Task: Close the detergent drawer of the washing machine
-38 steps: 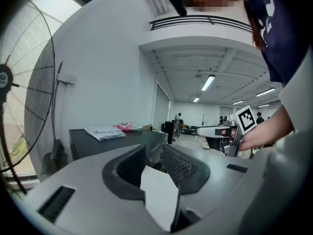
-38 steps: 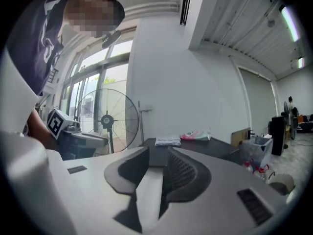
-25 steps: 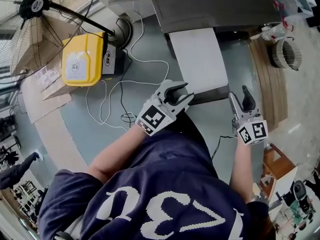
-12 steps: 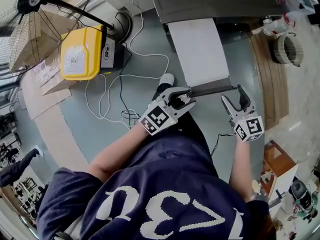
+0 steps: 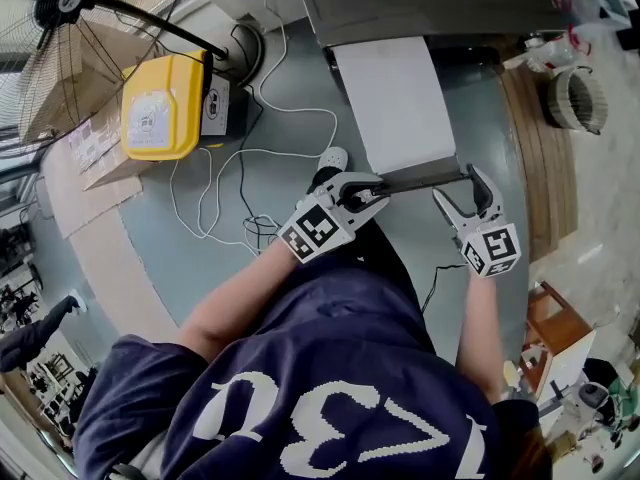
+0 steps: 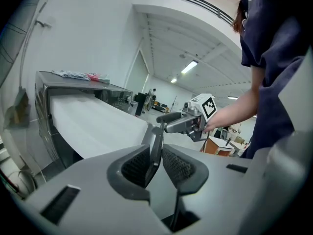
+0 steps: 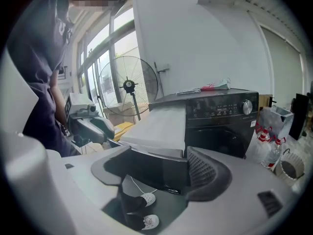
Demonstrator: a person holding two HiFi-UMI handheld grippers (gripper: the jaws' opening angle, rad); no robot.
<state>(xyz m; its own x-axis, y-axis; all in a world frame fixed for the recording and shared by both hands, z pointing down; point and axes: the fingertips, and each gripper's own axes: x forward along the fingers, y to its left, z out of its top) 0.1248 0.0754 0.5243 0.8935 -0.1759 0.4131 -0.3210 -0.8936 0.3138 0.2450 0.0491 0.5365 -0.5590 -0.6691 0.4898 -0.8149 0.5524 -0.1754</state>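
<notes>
The washing machine point(image 5: 420, 3) stands at the top of the head view with its long white detergent drawer point(image 5: 400, 103) pulled far out toward me. The drawer ends in a dark front panel point(image 5: 425, 177). My left gripper point(image 5: 368, 190) holds the panel's left end; its jaws have just been closing, and in the left gripper view the thin panel edge point(image 6: 155, 146) sits pinched between the pads. My right gripper point(image 5: 460, 188) has just been opening and stands wide, with the panel's right end point(image 7: 156, 168) between its jaws and the pads apart from it.
On the floor at the left are a yellow case point(image 5: 165, 108), a standing fan point(image 5: 70, 8) and loose white cables point(image 5: 250, 148). A woven basket point(image 5: 572, 103) sits on a wooden board at the right. My white shoe point(image 5: 333, 158) is below the drawer.
Both grippers have come down and in to the drawer's front panel. The left jaws went from open to closed on its left end; the right jaws opened wider around its right end.
</notes>
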